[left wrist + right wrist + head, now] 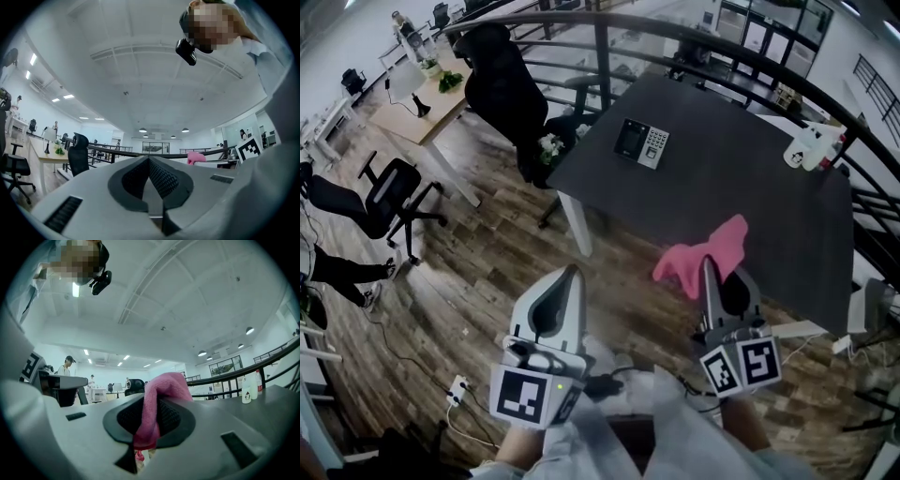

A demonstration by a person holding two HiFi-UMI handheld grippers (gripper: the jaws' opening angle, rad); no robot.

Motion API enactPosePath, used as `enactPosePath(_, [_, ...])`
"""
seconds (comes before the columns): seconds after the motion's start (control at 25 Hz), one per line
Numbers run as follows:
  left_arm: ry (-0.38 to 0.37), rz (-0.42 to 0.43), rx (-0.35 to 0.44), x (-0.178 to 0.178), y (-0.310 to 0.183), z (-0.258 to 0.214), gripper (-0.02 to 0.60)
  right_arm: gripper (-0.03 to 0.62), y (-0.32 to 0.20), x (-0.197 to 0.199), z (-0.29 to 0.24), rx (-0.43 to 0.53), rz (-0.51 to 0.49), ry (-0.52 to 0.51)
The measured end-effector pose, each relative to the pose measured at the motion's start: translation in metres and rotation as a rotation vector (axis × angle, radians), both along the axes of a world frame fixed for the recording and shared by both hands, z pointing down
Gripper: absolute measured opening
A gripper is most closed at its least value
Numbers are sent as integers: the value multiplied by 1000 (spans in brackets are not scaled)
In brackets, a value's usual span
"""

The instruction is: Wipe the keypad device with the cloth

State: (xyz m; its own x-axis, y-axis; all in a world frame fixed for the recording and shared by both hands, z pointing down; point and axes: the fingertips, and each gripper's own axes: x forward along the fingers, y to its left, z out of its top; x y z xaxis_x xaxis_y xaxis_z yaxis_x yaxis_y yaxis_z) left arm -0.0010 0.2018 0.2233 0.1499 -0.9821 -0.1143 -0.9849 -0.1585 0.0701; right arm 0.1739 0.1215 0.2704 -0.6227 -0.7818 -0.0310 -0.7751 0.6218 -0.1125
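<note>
The keypad device (641, 142) lies flat near the far left corner of the dark table (741, 178), black screen beside grey keys. A pink cloth (705, 253) hangs over the table's near edge, pinched in my right gripper (709, 265), which is shut on it; in the right gripper view the pink cloth (154, 406) folds between the jaws. My left gripper (575, 272) is held left of the table over the wooden floor, jaws pressed together with nothing in them (149, 161). Both grippers are well short of the keypad.
White spray bottles (811, 148) stand at the table's far right edge. A black office chair (502, 80) is beside the table's left end, another chair (384, 199) further left. A curved railing (694, 47) runs behind the table. A power strip (456, 388) lies on the floor.
</note>
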Motion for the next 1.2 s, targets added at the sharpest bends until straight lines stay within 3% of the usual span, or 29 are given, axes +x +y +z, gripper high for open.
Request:
enactPosePath(0.4, [-4,16,16,-1,-17,1,0,55,-11,3,13,-24,28,-6])
enactPosePath(0.52, [8,22,-17,-7,-31,12,0,55,-24,2,14,-20,42,-1])
enactPosePath(0.76, [41,39,-10,-24,-71,10,0,55,-55,-4,10,-7,90,4])
enactPosePath(1.2, [25,145,-30,-51,-160,8,0,55,-122,-30,7,-44,171,13])
